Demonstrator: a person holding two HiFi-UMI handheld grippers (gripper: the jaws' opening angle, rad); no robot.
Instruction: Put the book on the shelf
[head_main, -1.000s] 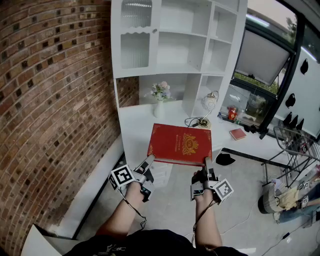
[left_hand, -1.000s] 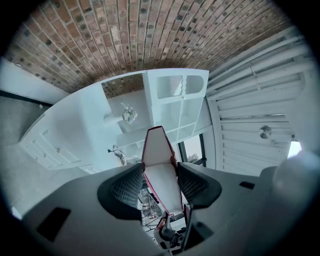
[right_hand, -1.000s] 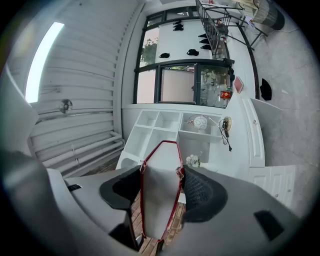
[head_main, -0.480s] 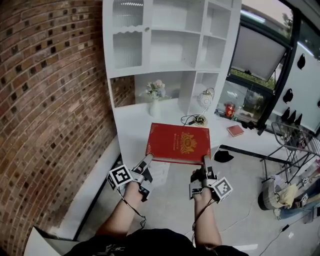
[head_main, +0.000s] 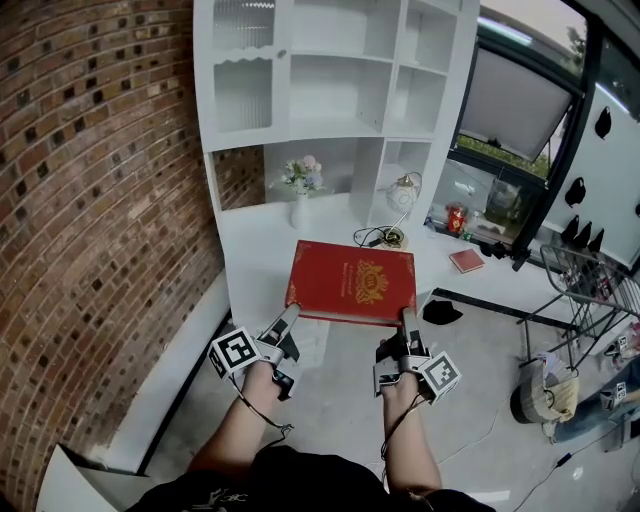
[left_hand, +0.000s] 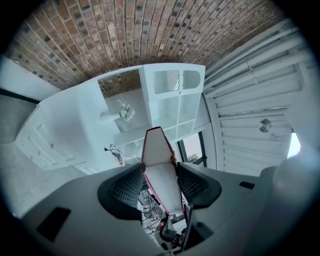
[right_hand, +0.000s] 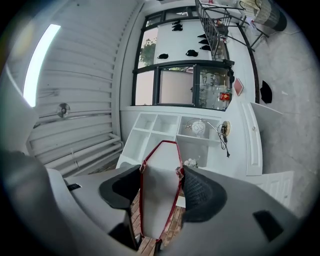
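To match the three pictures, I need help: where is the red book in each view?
Head view: red book centre, lying flat, cover up.
Left gripper view: lower centre, edge-on between the jaws.
Right gripper view: lower centre, edge-on between the jaws.
Shared landmark: the white shelf unit behind it.

The forearms are bare above a black top (head_main: 290, 482). The grey plastic left gripper (head_main: 288, 318) and the matching right gripper (head_main: 408, 322) each carry a white cube (head_main: 232, 352) printed with black square markers. Their jaws have dark, finely ribbed pads (left_hand: 125, 187). Thin black cables (head_main: 262, 418) trail along both wrists.
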